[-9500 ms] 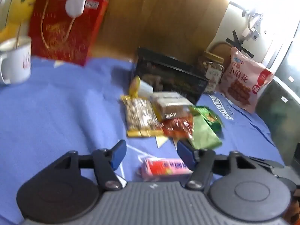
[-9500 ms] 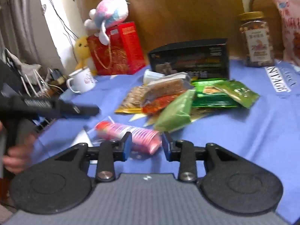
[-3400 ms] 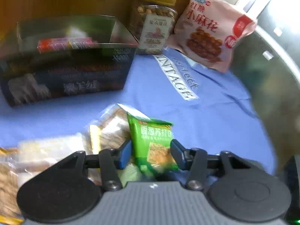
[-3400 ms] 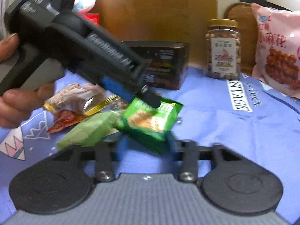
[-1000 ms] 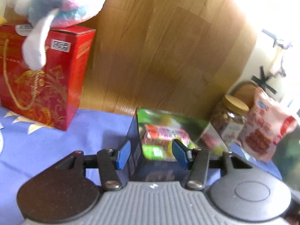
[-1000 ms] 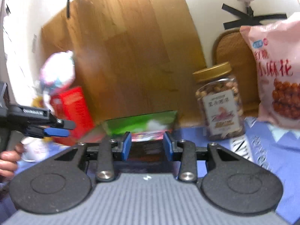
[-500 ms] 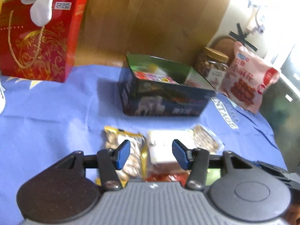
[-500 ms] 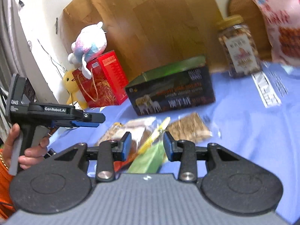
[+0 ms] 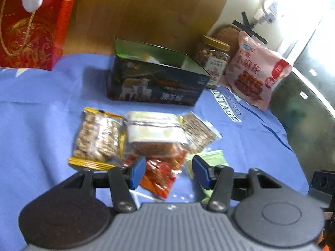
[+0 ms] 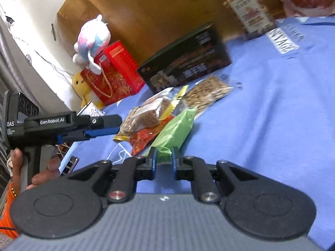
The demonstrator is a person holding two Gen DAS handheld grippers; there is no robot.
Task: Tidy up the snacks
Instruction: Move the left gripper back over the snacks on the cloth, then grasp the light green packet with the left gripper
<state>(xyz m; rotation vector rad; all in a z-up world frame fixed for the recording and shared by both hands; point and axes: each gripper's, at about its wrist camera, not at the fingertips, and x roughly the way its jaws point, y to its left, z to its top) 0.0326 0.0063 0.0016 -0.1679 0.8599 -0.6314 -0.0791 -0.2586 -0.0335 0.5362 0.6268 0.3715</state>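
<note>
A pile of snack packets lies on the blue cloth in front of an open dark box (image 9: 157, 81). The pile holds a peanut bar packet (image 9: 98, 140), a clear packet with a brown cake (image 9: 156, 135), a seed bar packet (image 9: 197, 131), a red packet (image 9: 161, 174) and a light green packet (image 10: 175, 131). My left gripper (image 9: 167, 172) is open and empty, hovering just above the red packet. My right gripper (image 10: 163, 161) has its jaws narrowed around the near end of the light green packet, which also shows in the left wrist view (image 9: 211, 156). The left gripper also shows in the right wrist view (image 10: 104, 125).
A nut jar (image 9: 213, 55) and a pink snack bag (image 9: 255, 79) stand behind the box at right. A red gift bag (image 9: 31, 27) with a plush toy (image 10: 92, 39) on top stands at the back left. A wooden board backs the table.
Both grippers have come back from the box and lowered toward the pile. My right gripper has narrowed onto the green packet's end. The left gripper stays open.
</note>
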